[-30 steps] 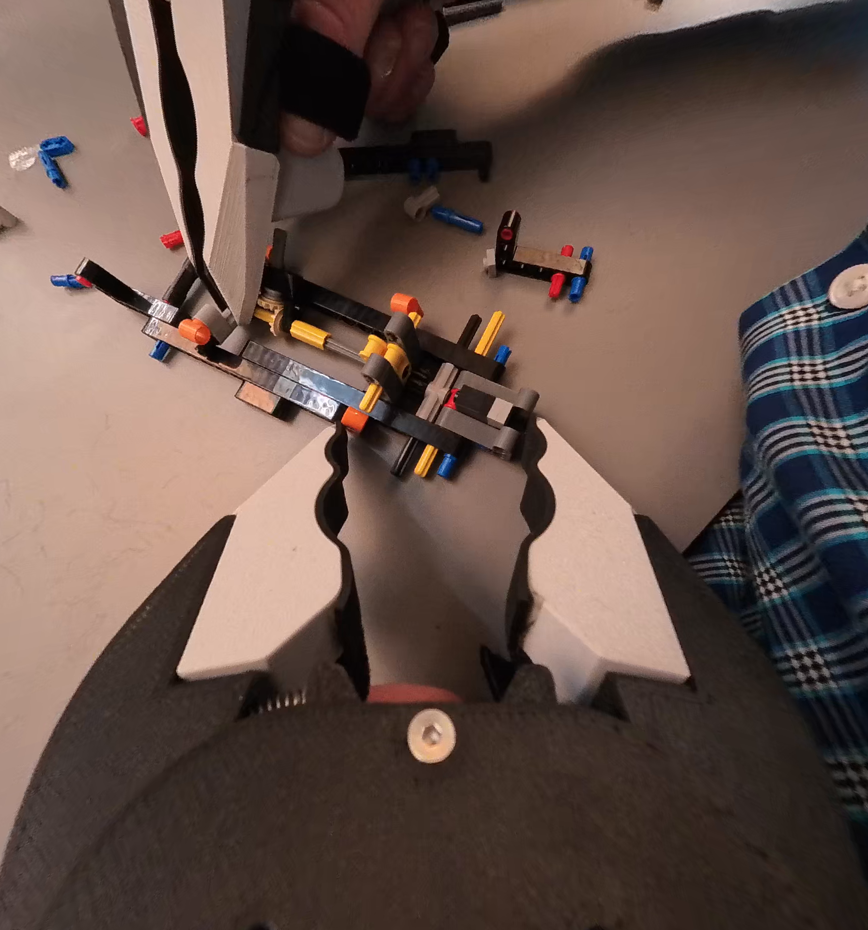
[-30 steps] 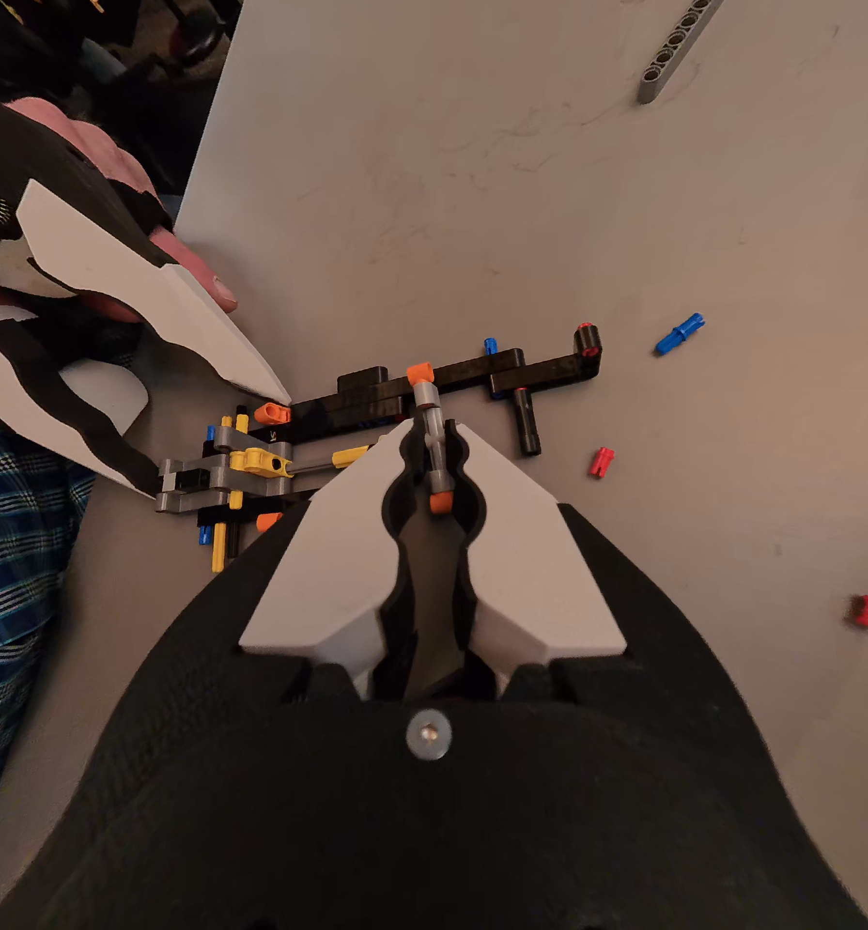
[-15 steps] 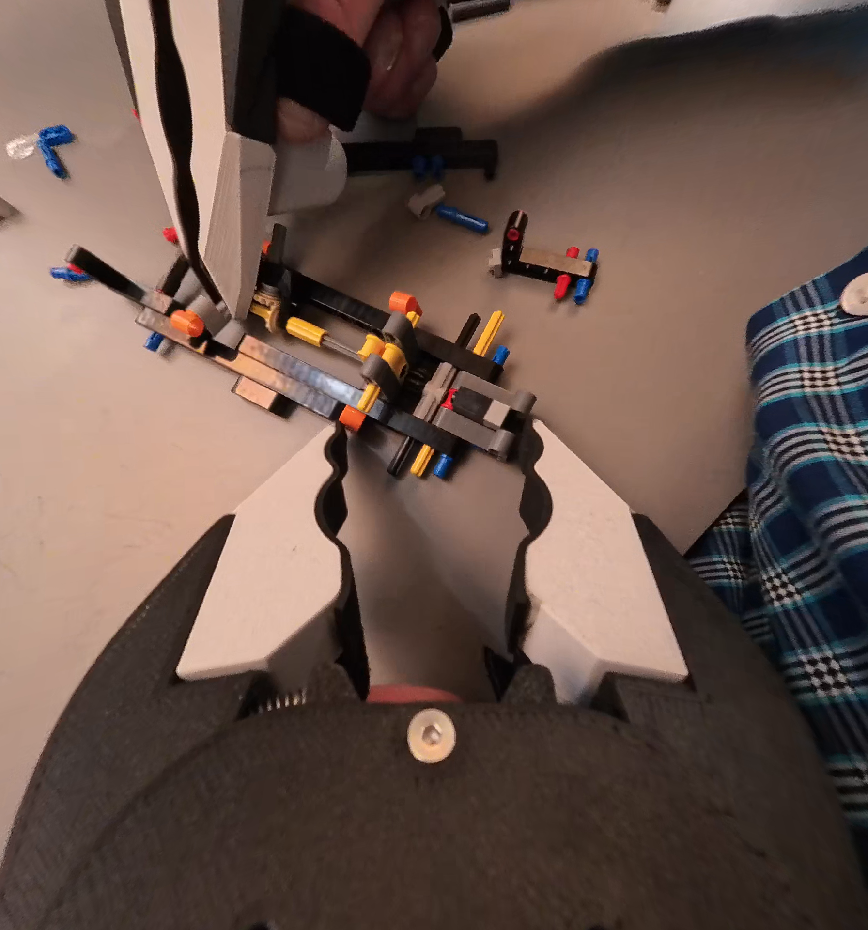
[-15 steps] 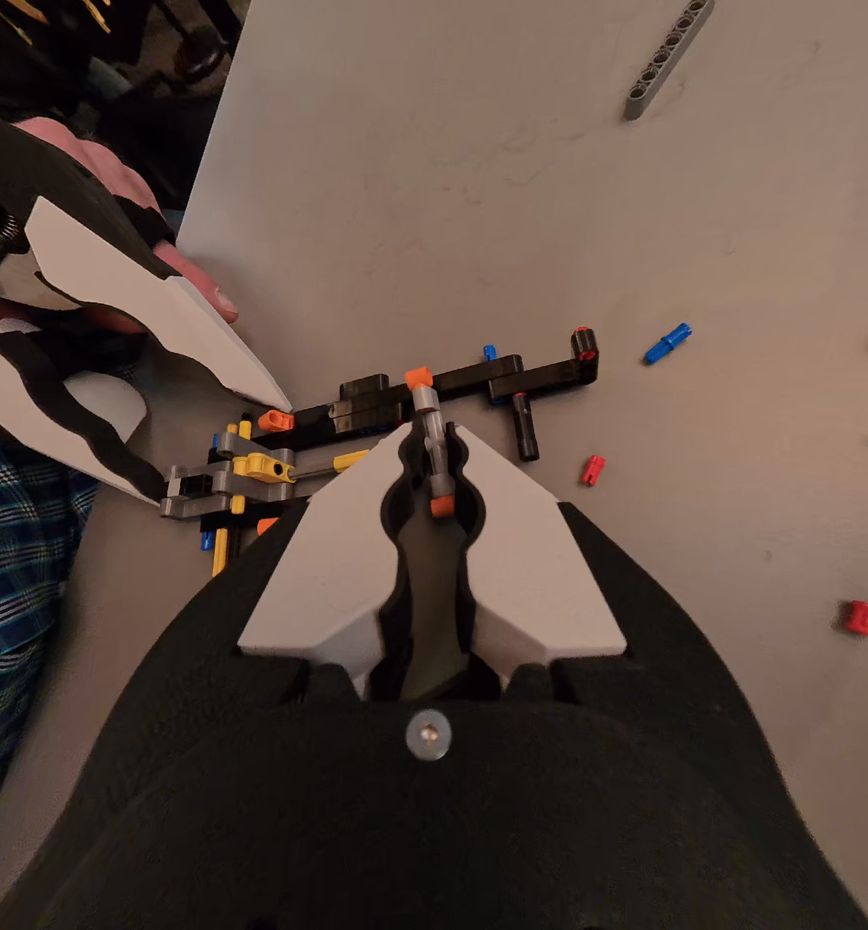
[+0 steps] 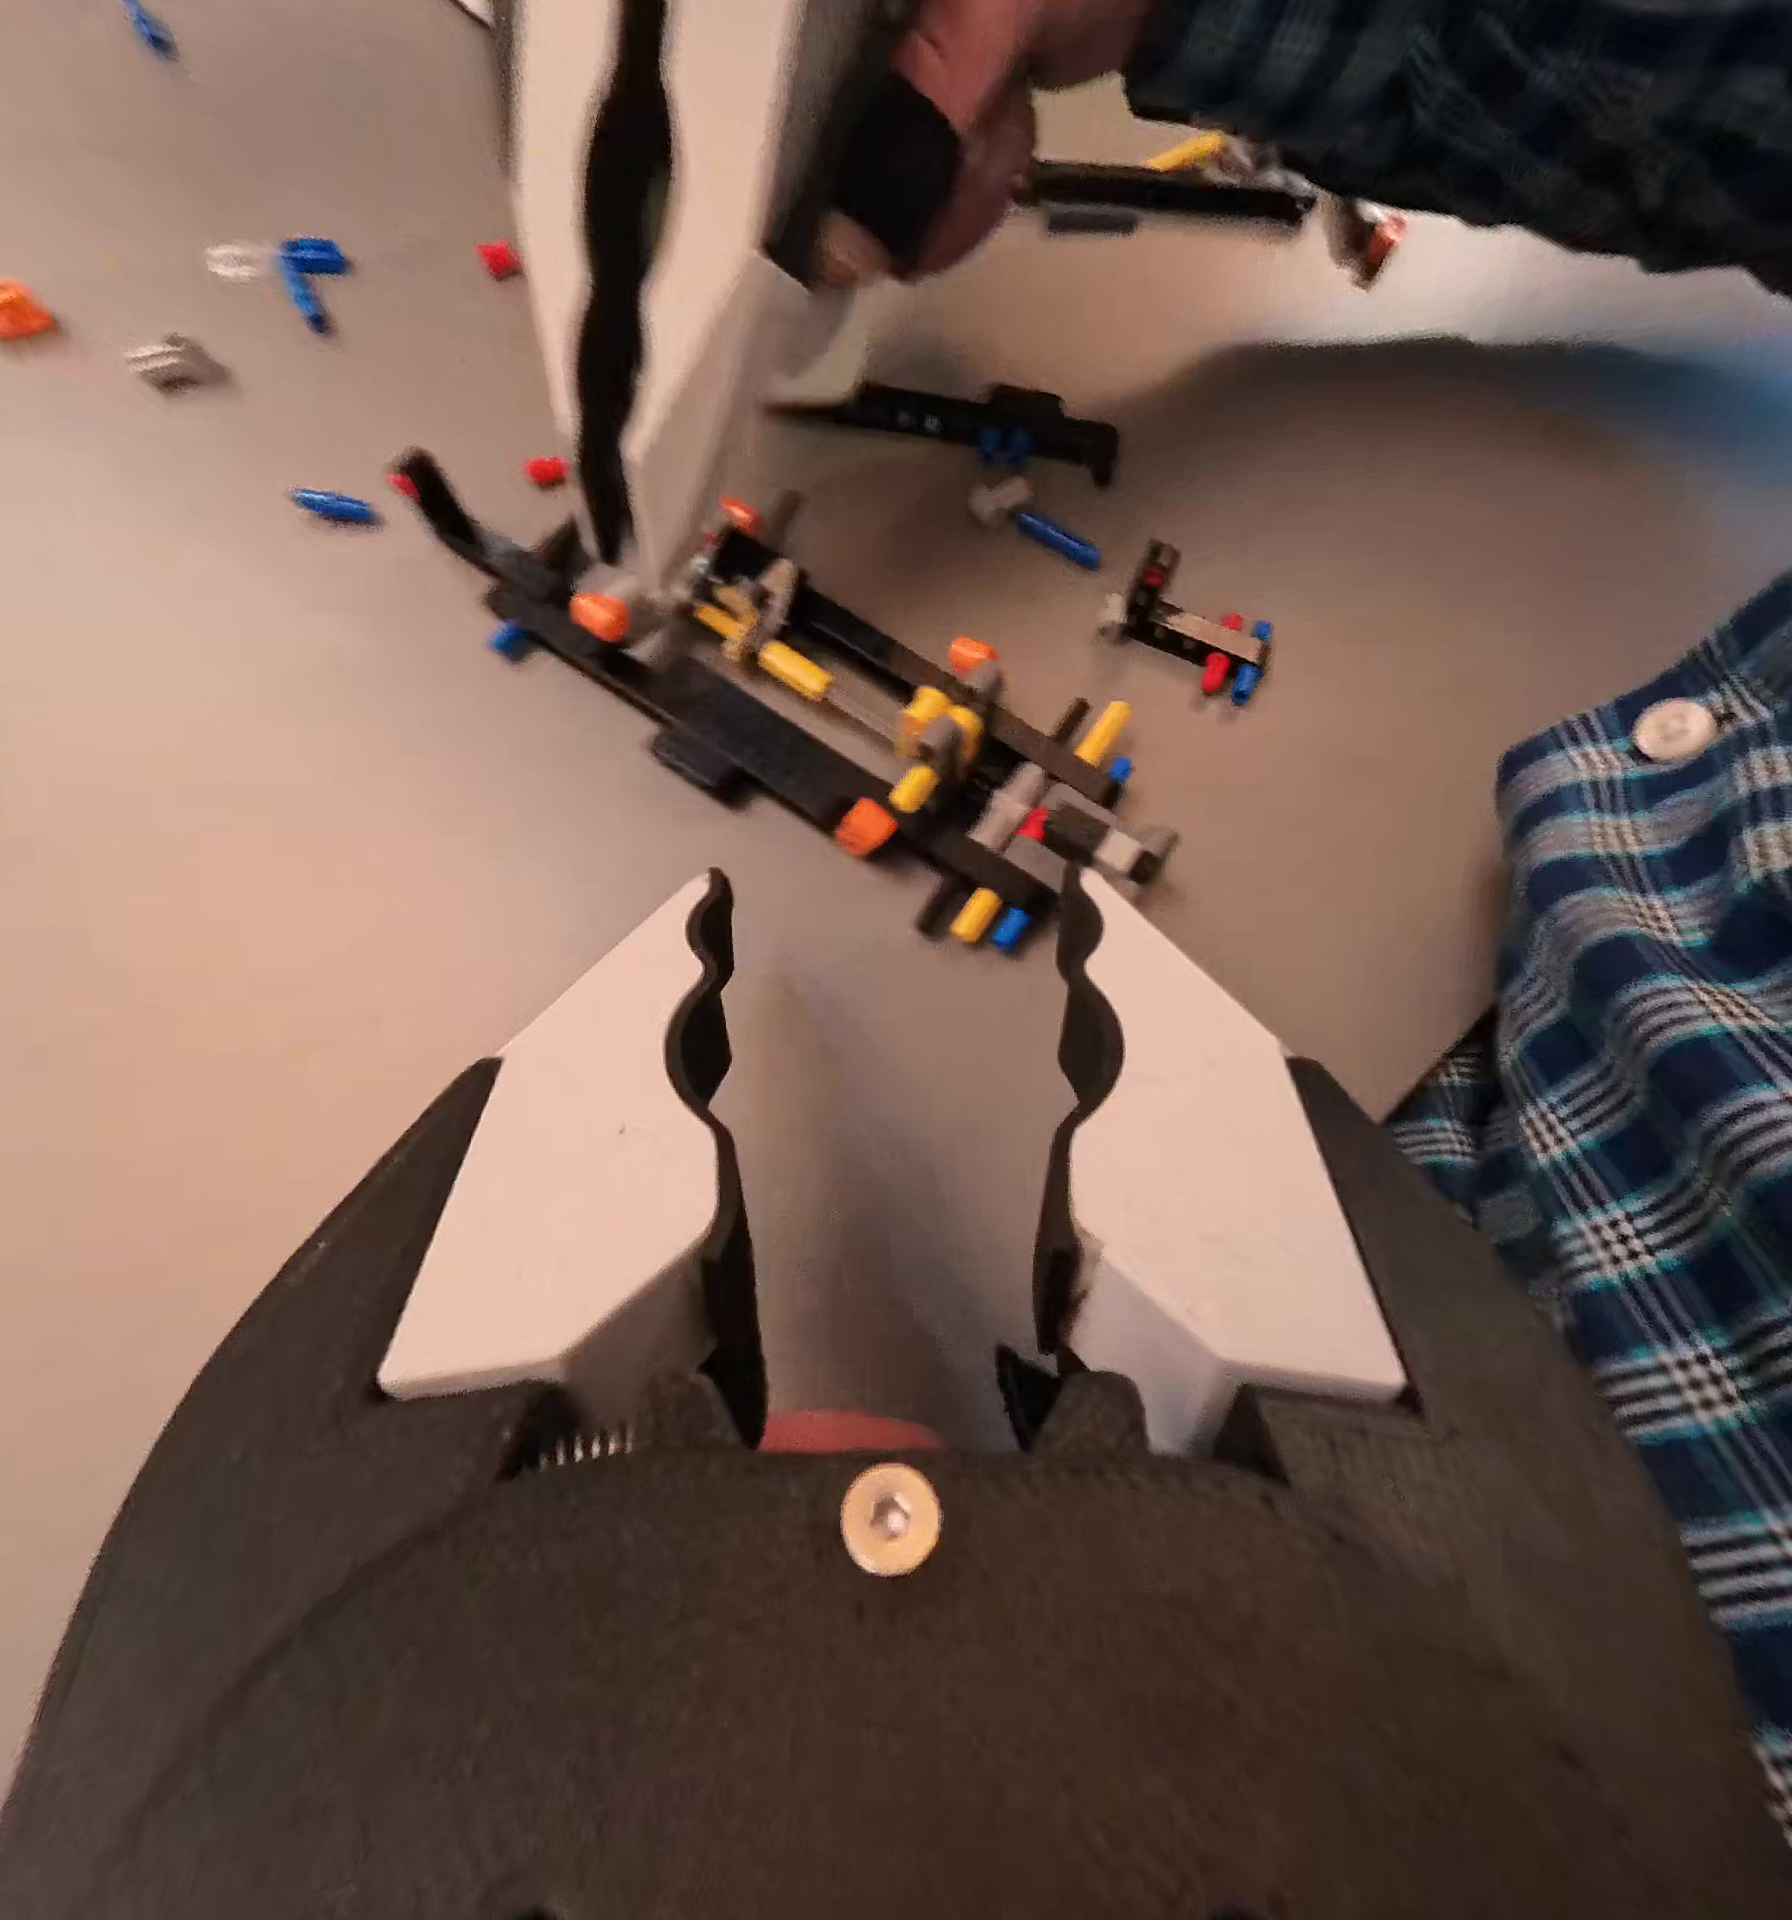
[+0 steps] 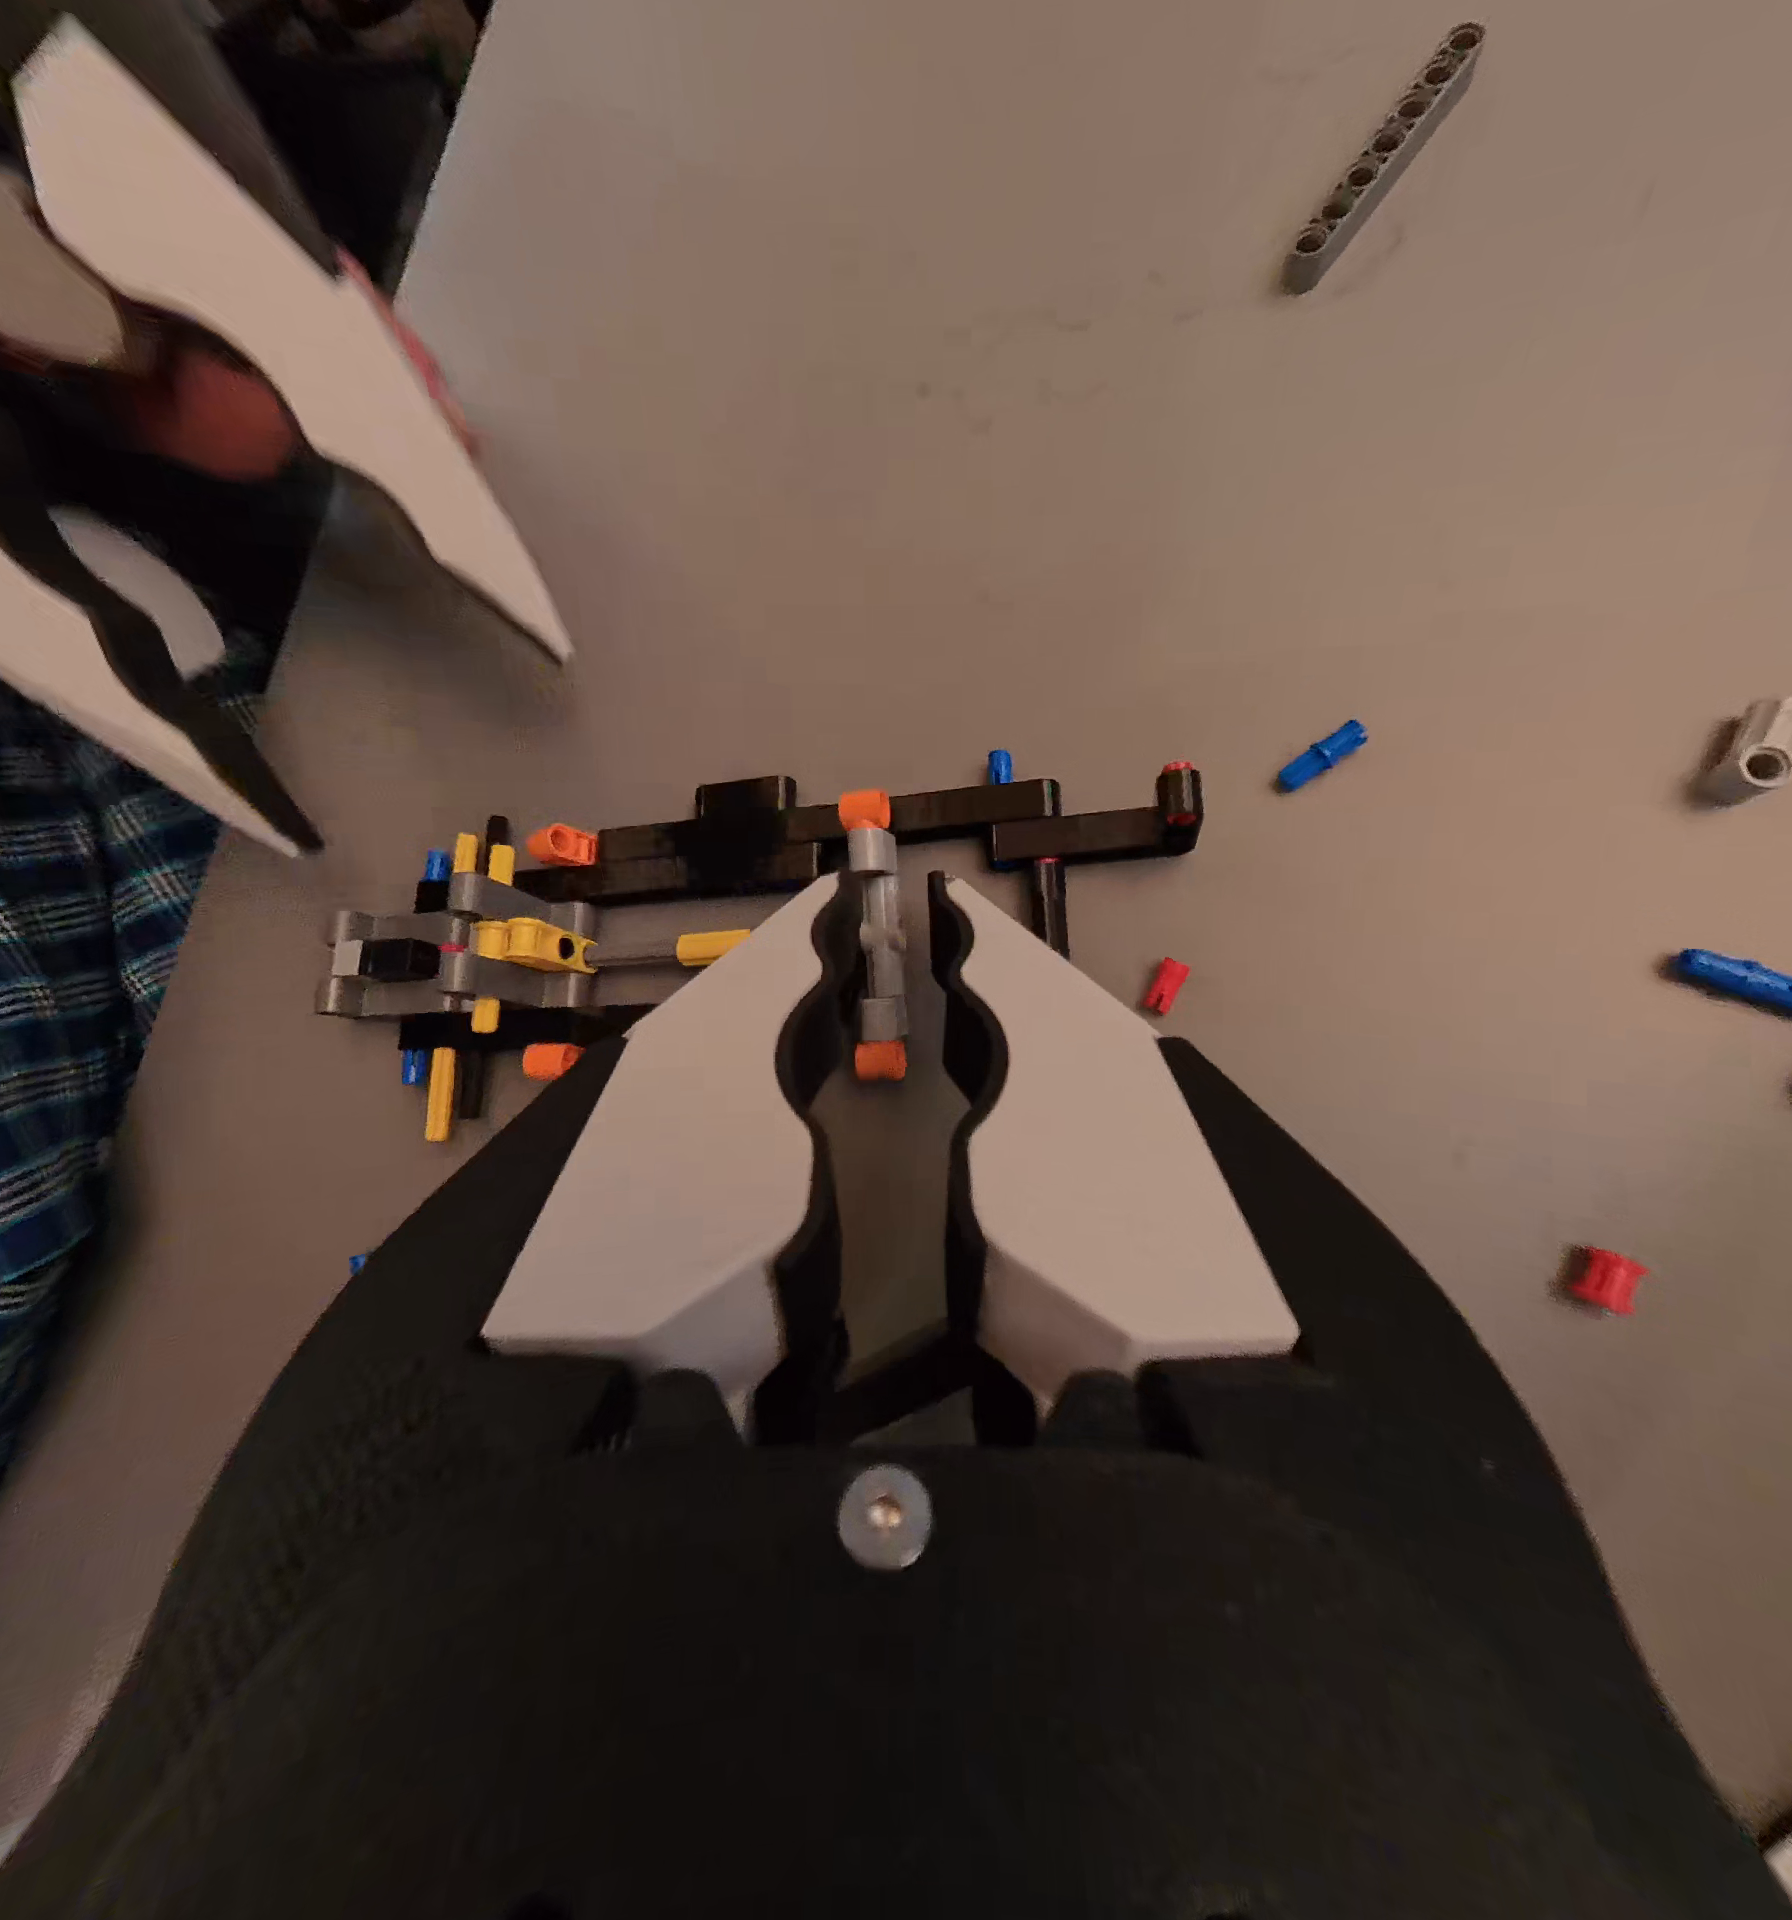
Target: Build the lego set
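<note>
The lego assembly [image 5: 819, 727] of black beams with yellow, orange and grey parts lies flat on the grey table; it also shows in the right wrist view [image 6: 726, 831]. My left gripper [image 5: 892, 894] is open and empty, just short of the assembly's grey end [image 5: 1131, 847]. In the right wrist view it [image 6: 430, 743] hangs above and to the left of the assembly. My right gripper [image 6: 884, 883] is closed around a grey axle with orange ends [image 6: 879, 935] at the assembly's other end. In the left wrist view it [image 5: 617, 566] stands tip-down there.
Loose parts lie around: a long grey beam [image 6: 1391, 156], a blue pin [image 6: 1323, 755], a grey connector [image 6: 1754, 764], a red bush [image 6: 1604, 1278], a small sub-assembly [image 5: 1188, 634] and a black beam [image 5: 975, 426]. A person's plaid shirt [image 5: 1681, 1039] is at the table edge.
My left gripper has pulled back and up from the assembly's grey end, still open. The right gripper stays on the grey axle. Both views are blurred by motion.
</note>
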A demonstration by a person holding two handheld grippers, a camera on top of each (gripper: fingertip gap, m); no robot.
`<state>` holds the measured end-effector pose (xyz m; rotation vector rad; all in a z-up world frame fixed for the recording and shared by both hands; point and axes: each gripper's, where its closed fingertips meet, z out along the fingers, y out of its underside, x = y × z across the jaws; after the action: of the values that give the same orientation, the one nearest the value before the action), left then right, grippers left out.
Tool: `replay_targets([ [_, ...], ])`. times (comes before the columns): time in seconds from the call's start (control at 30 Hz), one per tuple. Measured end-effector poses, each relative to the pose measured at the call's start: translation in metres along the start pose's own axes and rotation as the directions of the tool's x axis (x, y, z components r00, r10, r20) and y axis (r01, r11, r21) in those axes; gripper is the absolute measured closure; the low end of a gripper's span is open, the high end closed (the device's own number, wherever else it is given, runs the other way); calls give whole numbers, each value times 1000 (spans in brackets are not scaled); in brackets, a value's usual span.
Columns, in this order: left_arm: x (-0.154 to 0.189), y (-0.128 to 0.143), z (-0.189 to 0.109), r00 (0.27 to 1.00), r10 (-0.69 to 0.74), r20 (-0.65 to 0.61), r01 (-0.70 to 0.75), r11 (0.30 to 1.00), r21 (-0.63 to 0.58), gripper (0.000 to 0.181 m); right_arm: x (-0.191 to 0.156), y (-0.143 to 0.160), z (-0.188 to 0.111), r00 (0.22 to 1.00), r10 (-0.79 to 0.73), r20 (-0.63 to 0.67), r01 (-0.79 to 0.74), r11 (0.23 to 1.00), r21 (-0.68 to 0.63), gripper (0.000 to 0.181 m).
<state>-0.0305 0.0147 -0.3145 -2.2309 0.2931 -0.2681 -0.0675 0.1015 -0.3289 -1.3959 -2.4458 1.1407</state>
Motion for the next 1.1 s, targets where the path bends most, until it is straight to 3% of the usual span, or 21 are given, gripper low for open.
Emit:
replay_targets([
  [0.2, -39, -25, 16, 995, -42, 94, 39, 999, 32, 133, -3, 6, 11, 998, -50, 28, 53, 994, -96, 177],
  [0.4, -50, -16, 52, 993, -77, 88, 84, 993, -82, 133, -4, 7, 10, 999, -37, 25, 40, 991, -129, 177],
  [0.7, -49, -23, 55, 971, -235, 48, 237, 970, -43, 118, -9, 0, -3, 1000, 9, 18, -11, 996, 83, 177],
  [0.97, -35, -40, 49, 899, -397, -187, 408, 913, 24, 139, -16, -18, -28, 997, -67, -32, 73, 956, 284, 177],
  [1.1, -26, -50, 49, 839, -432, -332, 466, 884, 27, 137, -23, -25, -37, 993, -109, -46, 118, 931, 345, 177],
])
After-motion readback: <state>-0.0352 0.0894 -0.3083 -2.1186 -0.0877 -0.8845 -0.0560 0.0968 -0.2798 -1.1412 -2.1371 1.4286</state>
